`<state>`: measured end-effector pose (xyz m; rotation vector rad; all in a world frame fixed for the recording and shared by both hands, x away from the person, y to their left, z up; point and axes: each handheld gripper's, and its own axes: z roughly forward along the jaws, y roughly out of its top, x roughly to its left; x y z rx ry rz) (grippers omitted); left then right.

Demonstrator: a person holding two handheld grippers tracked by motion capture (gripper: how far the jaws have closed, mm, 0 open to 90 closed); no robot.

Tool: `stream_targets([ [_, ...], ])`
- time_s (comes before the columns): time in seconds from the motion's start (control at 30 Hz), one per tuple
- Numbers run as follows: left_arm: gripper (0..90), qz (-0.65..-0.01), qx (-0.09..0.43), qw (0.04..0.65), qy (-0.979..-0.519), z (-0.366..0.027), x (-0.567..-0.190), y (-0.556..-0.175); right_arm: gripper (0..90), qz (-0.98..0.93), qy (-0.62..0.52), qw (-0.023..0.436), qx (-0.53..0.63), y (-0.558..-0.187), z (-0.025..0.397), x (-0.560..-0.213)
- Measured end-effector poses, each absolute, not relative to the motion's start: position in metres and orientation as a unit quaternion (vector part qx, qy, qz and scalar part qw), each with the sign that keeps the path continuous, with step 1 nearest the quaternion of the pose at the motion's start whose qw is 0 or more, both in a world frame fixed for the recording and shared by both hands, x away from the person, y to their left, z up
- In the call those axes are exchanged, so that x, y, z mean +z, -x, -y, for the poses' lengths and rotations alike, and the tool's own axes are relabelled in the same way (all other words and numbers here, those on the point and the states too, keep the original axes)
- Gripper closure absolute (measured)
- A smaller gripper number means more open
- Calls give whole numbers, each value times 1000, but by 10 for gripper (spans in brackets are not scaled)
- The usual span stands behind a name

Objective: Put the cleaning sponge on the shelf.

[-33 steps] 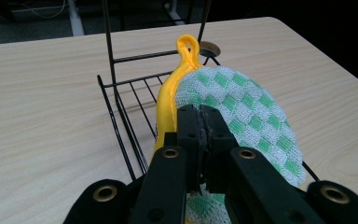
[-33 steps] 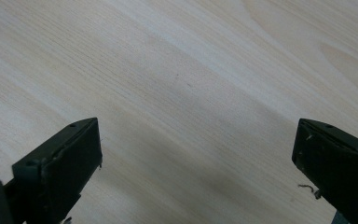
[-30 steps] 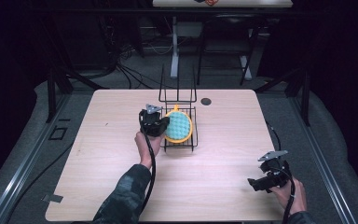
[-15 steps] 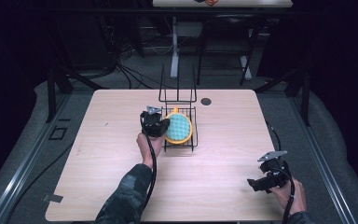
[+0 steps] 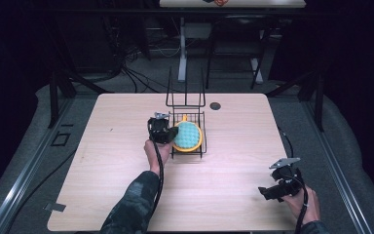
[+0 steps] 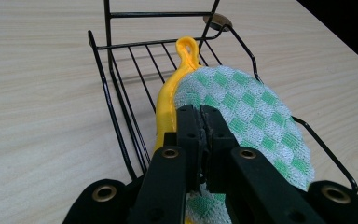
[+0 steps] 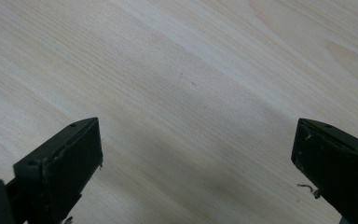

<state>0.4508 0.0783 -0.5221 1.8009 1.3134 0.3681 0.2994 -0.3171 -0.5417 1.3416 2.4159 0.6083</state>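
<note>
left gripper (image 6: 199, 122): jaws pinched together on the near edge of the cloth (image 6: 247, 116), at the rack's left side in the high view (image 5: 161, 130)
cloth: green-and-white checked, round, lying on a yellow pad (image 6: 168, 100) inside the rack; the pad's hanging loop points toward the rack's back
rack (image 6: 116, 88): black wire, low basket with a tall back frame, standing mid-table (image 5: 117, 126), slightly toward the far edge
right gripper (image 7: 196, 158): jaws wide apart, nothing between them, bare wood under; held low near the table's near right corner (image 5: 278, 187), well apart from the rack
grip: thin bite, right at the rim. Can't tell whether the jaws hold the cloth alone or the yellow edge too
goal: none stated; my guess is cloth is going into or out of the rack
risk 1: a pull up could slip the cloth out, since the bite is so shallow
risk 2: if the yellow pad is pinched as well, both lift together and the loop may snag on the wires
risk 3: the rack is light wire and nothing holds it down; a sideways tug could drag or tip it
risk 4: the left jaws sit just beside the side wire; a turn of the wrist could knock it
fix: the right gripper is free to steady the rack
</note>
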Motion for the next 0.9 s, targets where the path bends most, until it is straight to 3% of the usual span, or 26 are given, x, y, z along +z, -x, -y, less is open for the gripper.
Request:
stream_targets([
  [0.57,844,-520,148,403,-739,-77,-529,-456,15,-842,-471,154,214,-297,317,-542],
  [0.67,718,-520,145,398,-742,-78,-527,-457,14,-842,-469,157,215,-297,317,-542],
  [0.8,435,-518,147,400,-742,-83,-524,-455,13,-843,-467,159,213,-297,317,-541],
  [0.9,321,-511,153,401,-745,-86,-519,-453,13,-842,-466,163,220,-297,318,-540],
])
